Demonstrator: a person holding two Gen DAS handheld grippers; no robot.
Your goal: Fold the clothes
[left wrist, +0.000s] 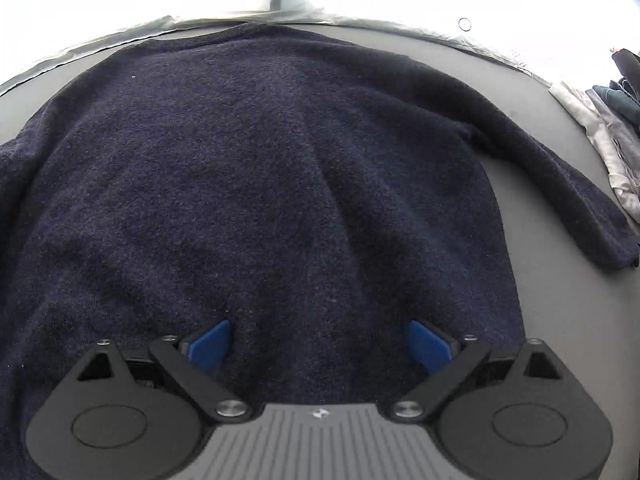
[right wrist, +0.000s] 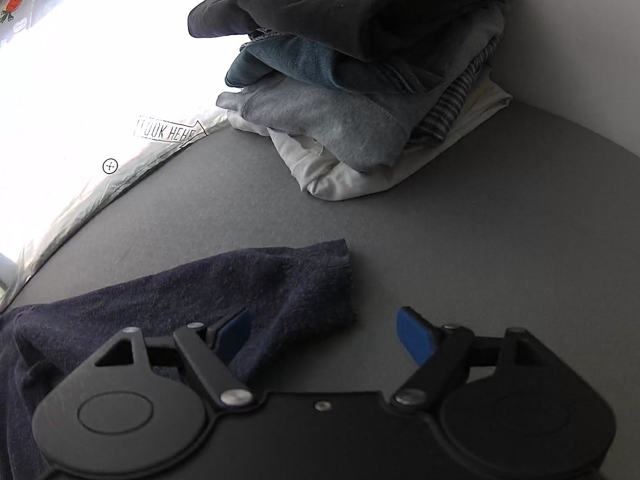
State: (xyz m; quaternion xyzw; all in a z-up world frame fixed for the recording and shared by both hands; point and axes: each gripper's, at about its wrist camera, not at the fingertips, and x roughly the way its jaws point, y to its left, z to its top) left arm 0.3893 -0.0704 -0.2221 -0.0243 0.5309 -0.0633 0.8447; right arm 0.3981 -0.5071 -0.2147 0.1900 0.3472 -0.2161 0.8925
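Note:
A dark navy knit sweater lies spread flat on the grey table, neckline at the far edge, one sleeve stretched out to the right. My left gripper hovers open over the sweater's near hem, blue pads wide apart with nothing between them. In the right wrist view the same sleeve ends in a cuff near the middle. My right gripper is open just above that cuff, its left pad over the fabric and its right pad over bare table.
A stack of folded clothes, dark, blue, grey, striped and white, sits at the far right of the table. The same stack shows at the right edge of the left wrist view. A bright window with plastic sheeting borders the far side.

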